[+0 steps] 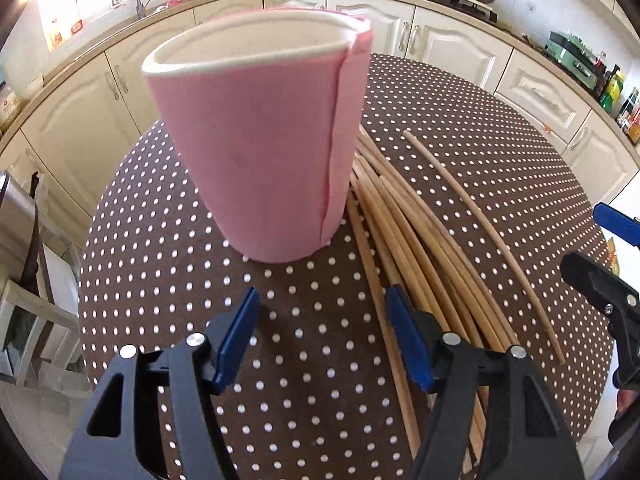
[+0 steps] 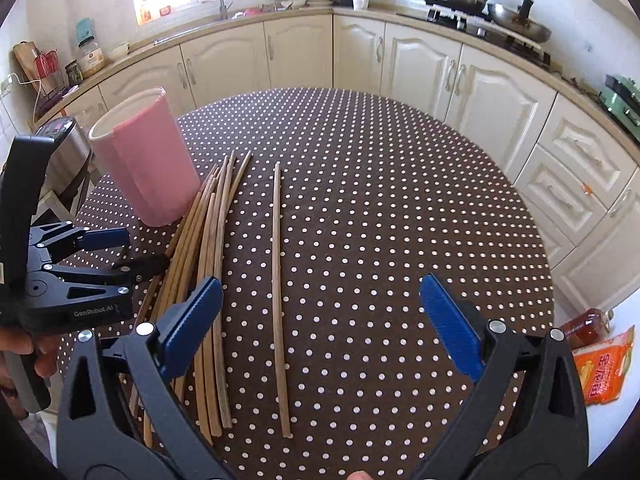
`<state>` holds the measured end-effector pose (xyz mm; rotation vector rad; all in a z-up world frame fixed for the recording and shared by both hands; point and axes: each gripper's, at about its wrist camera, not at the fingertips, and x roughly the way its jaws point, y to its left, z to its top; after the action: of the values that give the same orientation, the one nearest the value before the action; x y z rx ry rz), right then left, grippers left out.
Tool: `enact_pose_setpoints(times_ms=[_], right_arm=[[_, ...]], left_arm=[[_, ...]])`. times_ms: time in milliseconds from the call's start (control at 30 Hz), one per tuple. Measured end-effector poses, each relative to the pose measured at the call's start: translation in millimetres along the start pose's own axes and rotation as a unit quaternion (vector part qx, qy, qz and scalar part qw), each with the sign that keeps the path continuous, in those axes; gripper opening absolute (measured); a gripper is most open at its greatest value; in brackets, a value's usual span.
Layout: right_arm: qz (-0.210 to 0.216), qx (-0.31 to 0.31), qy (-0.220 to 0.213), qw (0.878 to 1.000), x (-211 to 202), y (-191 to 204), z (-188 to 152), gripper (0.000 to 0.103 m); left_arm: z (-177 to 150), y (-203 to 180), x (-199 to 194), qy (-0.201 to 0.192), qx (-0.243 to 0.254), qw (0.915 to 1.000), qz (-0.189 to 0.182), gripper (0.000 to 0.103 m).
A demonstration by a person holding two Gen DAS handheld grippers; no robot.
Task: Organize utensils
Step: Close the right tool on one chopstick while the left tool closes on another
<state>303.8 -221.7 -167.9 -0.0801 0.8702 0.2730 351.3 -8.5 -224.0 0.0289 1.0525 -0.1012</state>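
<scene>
The left gripper [image 1: 322, 334] has its jaws spread with nothing between them, above the tabletop [image 1: 500, 168] near its left edge. The right gripper [image 2: 320, 312] is also spread, straddling the single chopstick [image 2: 277, 280]. The chopstick bundle [image 2: 212, 248] touches the pink holder [image 1: 256, 152].

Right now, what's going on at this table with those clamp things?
A person is holding a two-finger gripper in each hand over a polka-dot table, apparently about to tidy chopsticks. The left gripper is open in front of the pink holder, holding nothing. The right gripper is open above a single chopstick lying apart from the chopstick pile beside the holder. Nothing is grasped yet, and all visible chopsticks lie on the table.
</scene>
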Motion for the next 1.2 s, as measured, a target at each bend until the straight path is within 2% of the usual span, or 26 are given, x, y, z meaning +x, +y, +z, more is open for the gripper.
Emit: enact_pose_setpoints(times_ms=[67,167,200,367,500,567,633,667,833,933,1000,1200], right_arm=[[0.01,0.001,0.021,1.0,7.9,-1.5,7.5,0.097],[0.032,-0.005,0.054,0.998,20.0,-2.0,24.6,0.095],[0.035,-0.01,0.065,0.997,24.3,-0.8,31.7,0.093],[0.055,-0.024,0.122,0.991,50.8,9.3,57.6,0.07],[0.062,-0.036,0.164,0.984,72.7,21.7,73.9,0.052],[0.059,-0.043,0.181,0.981,83.7,26.5,78.7,0.042],[0.056,-0.047,0.193,0.978,92.8,29.7,83.9,0.034],[0.055,-0.049,0.196,0.978,95.1,32.9,83.9,0.034],[0.056,-0.061,0.215,0.973,117.2,49.9,82.6,0.024],[0.043,-0.065,0.213,0.974,122.5,58.9,81.5,0.012],[0.051,-0.061,0.217,0.973,124.5,58.6,82.2,0.007],[0.06,-0.053,0.222,0.972,120.4,54.0,81.3,0.006]], left_arm=[[8.2,-7.7,2.2,0.004,0.006,0.9999,0.008,0.064],[19.7,-12.4,4.7,0.007,0.005,0.9998,0.015,0.052],[24.4,-13.1,5.7,0.01,0.003,0.9999,0.013,0.044],[40.0,-20.4,13.6,0.019,0.009,0.9996,0.018,0.04],[57.3,-33.3,20.7,0.031,0.008,0.9994,0.017,0.033],[58.4,-31.1,21.7,0.035,0.006,0.9993,0.011,0.025],[60.4,-33.5,24.7,0.036,-0.004,0.9994,0.003,0.01],[61.5,-34.6,25.6,0.035,-0.006,0.9994,-0.001,0.007],[58.7,-38.3,25.6,0.034,-0.011,0.9991,-0.022,0.005],[55.3,-42.6,24.6,0.041,-0.006,0.9984,-0.038,0.005],[53.1,-42.3,25.4,0.046,-0.011,0.9978,-0.046,0.005],[66.2,-44.5,37.0,0.051,-0.022,0.9974,-0.045,0.005]])
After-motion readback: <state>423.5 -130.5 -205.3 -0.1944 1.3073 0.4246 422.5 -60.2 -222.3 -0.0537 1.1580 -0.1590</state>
